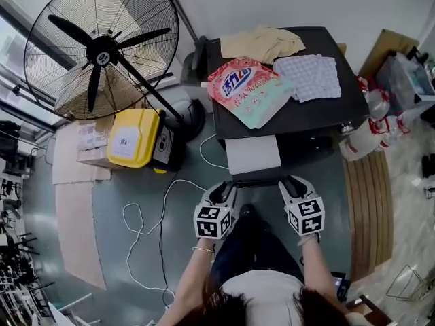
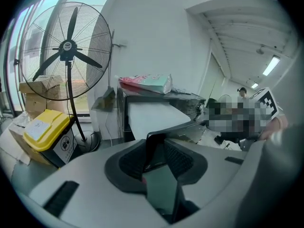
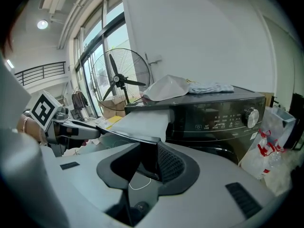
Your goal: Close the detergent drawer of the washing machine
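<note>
The detergent drawer (image 1: 253,153) stands pulled out from the near face of the black washing machine (image 1: 319,114), at its left end. Both tongs meet the drawer's dark near panel: the left tongs (image 1: 224,190) at its left corner, the right tongs (image 1: 293,182) at its right corner. Each pair stands open, with the panel's edge between the pads and not clamped. On the machine's top lie a detergent bag (image 1: 249,90) and 2 cloths. A standing fan (image 1: 102,46) is far left.
</note>
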